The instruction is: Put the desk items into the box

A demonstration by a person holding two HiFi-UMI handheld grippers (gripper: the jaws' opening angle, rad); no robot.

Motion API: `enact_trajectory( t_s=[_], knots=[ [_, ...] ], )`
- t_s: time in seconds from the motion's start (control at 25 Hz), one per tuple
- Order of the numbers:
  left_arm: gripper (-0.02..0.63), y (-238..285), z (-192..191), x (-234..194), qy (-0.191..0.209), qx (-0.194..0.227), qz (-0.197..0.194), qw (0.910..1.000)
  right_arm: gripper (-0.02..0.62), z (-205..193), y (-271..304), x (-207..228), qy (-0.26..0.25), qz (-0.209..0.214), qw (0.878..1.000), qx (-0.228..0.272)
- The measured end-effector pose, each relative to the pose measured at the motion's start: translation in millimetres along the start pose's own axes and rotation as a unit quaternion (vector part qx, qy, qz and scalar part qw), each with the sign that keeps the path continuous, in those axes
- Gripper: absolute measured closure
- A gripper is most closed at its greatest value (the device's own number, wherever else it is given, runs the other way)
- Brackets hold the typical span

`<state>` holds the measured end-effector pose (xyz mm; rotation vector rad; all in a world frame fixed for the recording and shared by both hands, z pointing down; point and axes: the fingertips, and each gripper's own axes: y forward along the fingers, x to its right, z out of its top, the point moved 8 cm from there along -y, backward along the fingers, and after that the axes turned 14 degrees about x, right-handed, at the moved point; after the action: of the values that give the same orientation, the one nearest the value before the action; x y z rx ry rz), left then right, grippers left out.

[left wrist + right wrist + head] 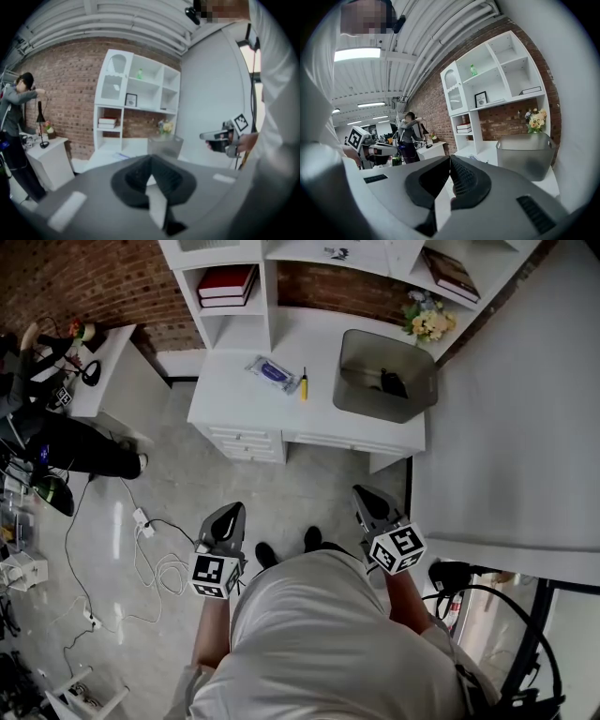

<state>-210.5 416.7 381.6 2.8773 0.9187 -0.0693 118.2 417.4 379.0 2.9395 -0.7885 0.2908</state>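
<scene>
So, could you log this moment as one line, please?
left gripper: shut, empty | right gripper: shut, empty | desk: packet, slim yellow item | box: dark item inside

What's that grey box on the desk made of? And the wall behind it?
The box looks like frosted grey plastic: its smooth walls seem slightly see-through. The wall is rough red brick, with pale mortar lines showing.

Box [361, 357] = frosted grey plastic, desk [244, 395] smooth matt white, wall [94, 282] rough brick, floor [178, 484] glossy.
</scene>
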Motion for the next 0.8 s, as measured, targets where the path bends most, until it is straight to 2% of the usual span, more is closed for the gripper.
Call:
enact_trajectory(
  t_s=[0.56,0.8],
  knots=[
    [0.603,20,-6,46,-0.008,0.018,0.032,0.9993,0.592,1,-17,49,-0.011,0.066,0.998,-0.012],
    [0.603,26,-13,62,-0.011,0.014,0.047,0.9987,0.592,-2,-28,75,-0.008,0.065,0.998,-0.011]
  ],
)
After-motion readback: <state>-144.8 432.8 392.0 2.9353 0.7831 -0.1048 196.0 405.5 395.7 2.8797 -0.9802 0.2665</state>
